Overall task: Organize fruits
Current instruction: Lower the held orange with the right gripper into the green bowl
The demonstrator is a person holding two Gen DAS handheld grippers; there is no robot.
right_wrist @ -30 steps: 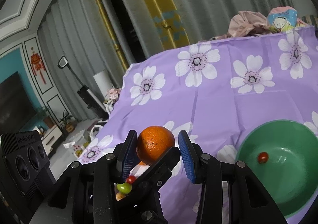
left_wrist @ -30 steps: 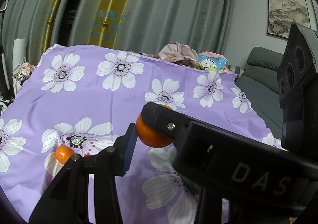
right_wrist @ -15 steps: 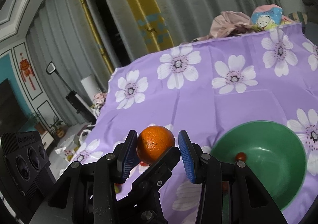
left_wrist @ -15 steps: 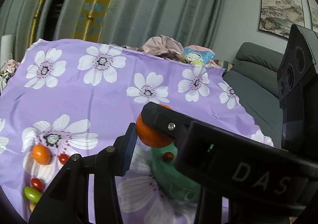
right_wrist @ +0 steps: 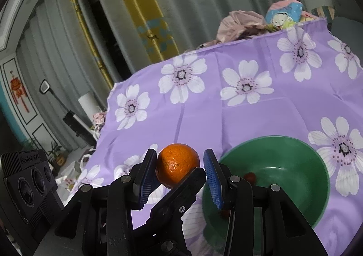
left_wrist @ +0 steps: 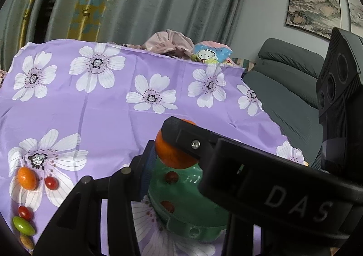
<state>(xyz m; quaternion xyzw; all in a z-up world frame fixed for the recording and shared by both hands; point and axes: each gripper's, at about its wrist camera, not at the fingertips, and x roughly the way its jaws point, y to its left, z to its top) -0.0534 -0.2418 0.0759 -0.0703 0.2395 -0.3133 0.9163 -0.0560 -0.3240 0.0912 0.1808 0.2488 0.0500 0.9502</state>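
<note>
An orange (right_wrist: 177, 165) hangs above the purple flowered cloth (right_wrist: 226, 119), caught between the blue pads of my right gripper (right_wrist: 179, 165), which is shut on it. My left gripper (left_wrist: 174, 153) crosses in from the side. Its left pad (left_wrist: 149, 160) presses the same orange (left_wrist: 172, 153), and its other finger is hidden behind the right gripper's body. The green bowl (right_wrist: 272, 140) lies just right of the orange, directly under it in the left wrist view (left_wrist: 181, 217), and holds small red tomatoes (left_wrist: 171, 177).
Loose fruit lies on the cloth at the left: a small orange (left_wrist: 27, 178), red tomatoes (left_wrist: 51, 183) and a green fruit (left_wrist: 23, 228). A heap of clothes (left_wrist: 172, 40) sits at the far edge. A grey sofa (left_wrist: 290, 74) stands beyond the right edge.
Both grippers have moved right together with the orange. The green bowl has come under the orange in the left wrist view and nearer the middle in the right wrist view.
</note>
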